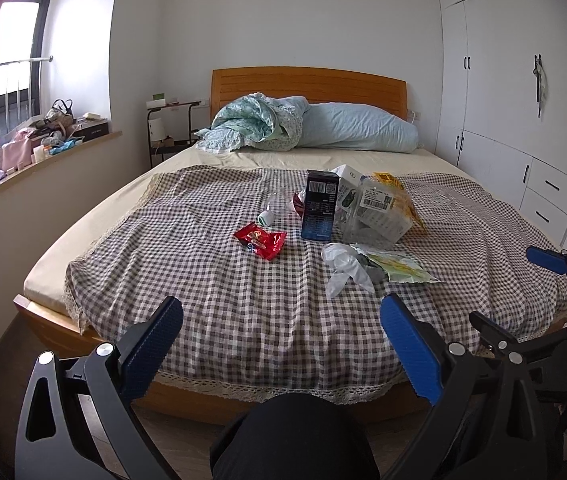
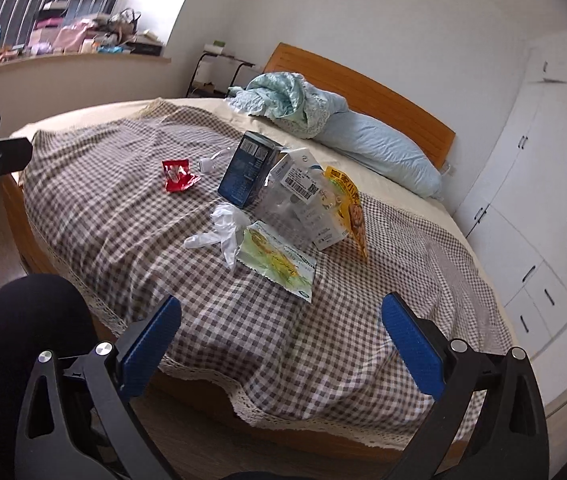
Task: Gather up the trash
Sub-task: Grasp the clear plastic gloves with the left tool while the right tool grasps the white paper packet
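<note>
Trash lies on a checked cloth (image 1: pixel 211 280) on the bed. There is a red wrapper (image 1: pixel 260 240) (image 2: pixel 178 176), a dark blue box (image 1: pixel 318 205) (image 2: pixel 245 174), a clear plastic package (image 1: pixel 375 212) (image 2: pixel 303 204), a white crumpled plastic glove (image 1: pixel 343 266) (image 2: pixel 219 230), a green-yellow packet (image 1: pixel 397 266) (image 2: pixel 279 262), a yellow bag (image 2: pixel 349 204) and a small clear bottle (image 1: pixel 271 210). My left gripper (image 1: pixel 281 324) is open and empty at the foot of the bed. My right gripper (image 2: pixel 281 324) is open and empty, short of the packet.
A blue pillow (image 1: pixel 357 128) and crumpled bedding (image 1: pixel 255 122) lie by the wooden headboard (image 1: pixel 307 84). White wardrobes (image 1: pixel 515 92) stand on the right. A cluttered window ledge (image 1: pixel 31 140) runs along the left. A dark-clothed knee (image 1: pixel 291 436) is below the grippers.
</note>
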Demonstrator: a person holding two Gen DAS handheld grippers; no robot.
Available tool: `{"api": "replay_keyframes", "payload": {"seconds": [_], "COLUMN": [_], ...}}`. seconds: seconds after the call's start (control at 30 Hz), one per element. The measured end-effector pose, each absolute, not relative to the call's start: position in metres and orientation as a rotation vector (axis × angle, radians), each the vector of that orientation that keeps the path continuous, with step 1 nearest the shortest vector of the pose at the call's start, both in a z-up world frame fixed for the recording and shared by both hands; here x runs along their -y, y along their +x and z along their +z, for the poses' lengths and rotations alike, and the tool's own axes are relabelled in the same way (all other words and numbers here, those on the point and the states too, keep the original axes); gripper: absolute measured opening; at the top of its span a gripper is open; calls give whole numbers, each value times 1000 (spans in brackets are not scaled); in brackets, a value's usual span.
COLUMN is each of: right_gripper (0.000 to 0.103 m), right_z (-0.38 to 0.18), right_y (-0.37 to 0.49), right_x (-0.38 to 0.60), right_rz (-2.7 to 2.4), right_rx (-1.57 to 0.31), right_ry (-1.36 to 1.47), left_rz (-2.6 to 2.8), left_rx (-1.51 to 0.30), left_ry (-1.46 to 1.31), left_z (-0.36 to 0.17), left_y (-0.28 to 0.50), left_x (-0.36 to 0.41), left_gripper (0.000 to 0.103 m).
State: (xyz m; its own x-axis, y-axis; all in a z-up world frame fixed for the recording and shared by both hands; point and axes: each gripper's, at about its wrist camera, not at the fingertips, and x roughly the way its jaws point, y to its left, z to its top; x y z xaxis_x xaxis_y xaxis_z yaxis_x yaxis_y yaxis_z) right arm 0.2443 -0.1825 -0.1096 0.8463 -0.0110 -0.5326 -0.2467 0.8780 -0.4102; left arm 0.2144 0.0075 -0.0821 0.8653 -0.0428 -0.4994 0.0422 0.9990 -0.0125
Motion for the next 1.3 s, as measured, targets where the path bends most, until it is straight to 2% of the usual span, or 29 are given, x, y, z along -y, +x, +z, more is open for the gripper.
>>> {"api": "replay_keyframes", "payload": {"seconds": [0.33,0.53,0.57,0.6,0.67,0.7,0.97,1.03,1.13,1.2,1.23,1.3], "right_gripper": [96,96,82,53,39,27,9,8,7,6,5,2], "right_z": [-152,-176,-179,-182,-185,-184,-156,-152,-150,-151,-151,-153], "right_y": [326,367,372,377,384,384,378,374,371,370,369,368], "right_x": [163,162,164,167,173,178,259,277,294,304,308,314], "right_rz": [159,147,146,136,114,115,77,63,33,28,28,17], "right_rx": [-618,-616,-624,-636,-643,-642,-598,-583,-574,-576,-578,-592], "right_ry": [-589,-521,-492,-481,-464,-445,-62,13,77,118,129,132], "left_rz": [-42,-42,-46,-49,-57,-60,-167,-198,-257,-269,-263,-248], "left_rx": [-610,-648,-652,-657,-668,-675,-728,-751,-770,-796,-816,-853], "left_ry": [-27,-23,-18,-13,-6,-5,-46,-62,-70,-43,-31,-21], "left_z": [-117,-132,-133,-136,-140,-143,-161,-167,-172,-178,-182,-192], "left_y": [279,319,324,330,342,349,405,422,444,461,469,486], "left_x": [-11,-11,-10,-8,-4,-2,33,48,70,87,93,103], "left_gripper": [96,96,96,96,96,96,96,96,88,79,71,69]}}
